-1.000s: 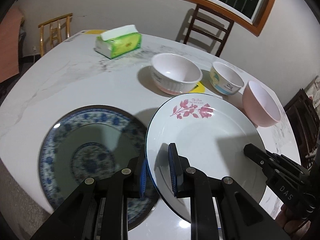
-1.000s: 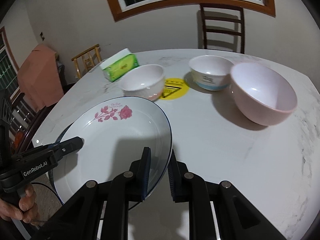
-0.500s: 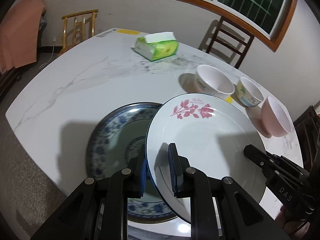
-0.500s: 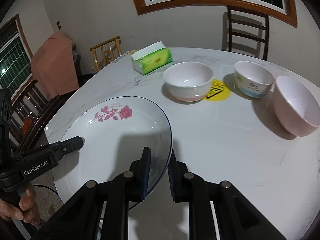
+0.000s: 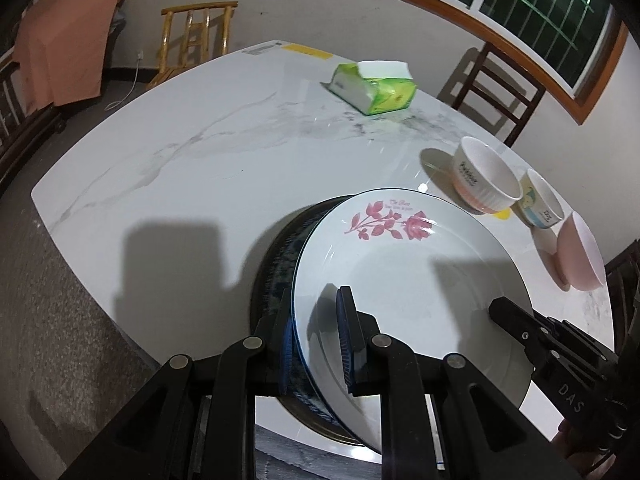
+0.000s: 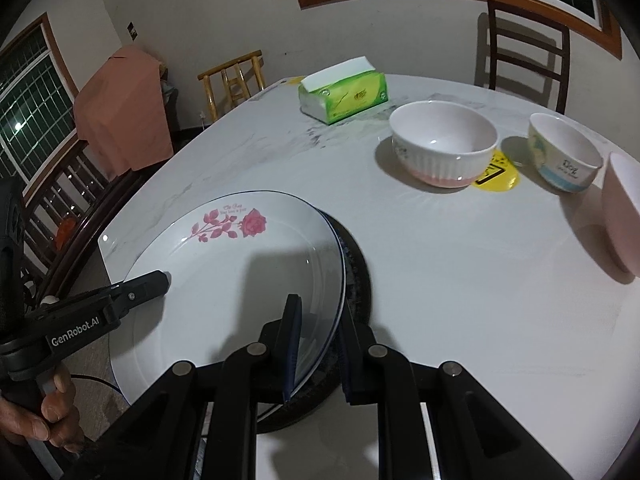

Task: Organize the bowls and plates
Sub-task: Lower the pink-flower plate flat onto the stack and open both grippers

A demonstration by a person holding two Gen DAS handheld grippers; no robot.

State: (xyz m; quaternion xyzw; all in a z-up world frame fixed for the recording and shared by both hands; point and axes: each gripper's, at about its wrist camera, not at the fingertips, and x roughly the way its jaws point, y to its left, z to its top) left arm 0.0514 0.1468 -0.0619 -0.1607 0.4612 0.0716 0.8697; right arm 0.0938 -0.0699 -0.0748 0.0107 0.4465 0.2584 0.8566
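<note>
A white plate with a pink rose [image 5: 408, 280] [image 6: 224, 280] is held by both grippers over a blue patterned plate [image 5: 276, 272] [image 6: 356, 276], which lies on the marble table near its front edge and is mostly hidden under it. My left gripper [image 5: 316, 336] is shut on the white plate's left rim. My right gripper [image 6: 318, 350] is shut on its right rim. Three bowls stand to the right: a white ribbed one with a pink base [image 6: 442, 142], a small one with a blue base [image 6: 564, 158] and a pink one [image 6: 620, 208].
A green tissue pack [image 5: 374, 86] [image 6: 344, 94] lies at the far side of the table [image 5: 200, 152]. A yellow sticker [image 6: 496, 172] lies between the bowls. Chairs stand around the table, one draped with an orange cloth [image 6: 120, 108].
Both grippers have carried the white plate left, from beside the blue plate to over it. The blue plate is now mostly covered.
</note>
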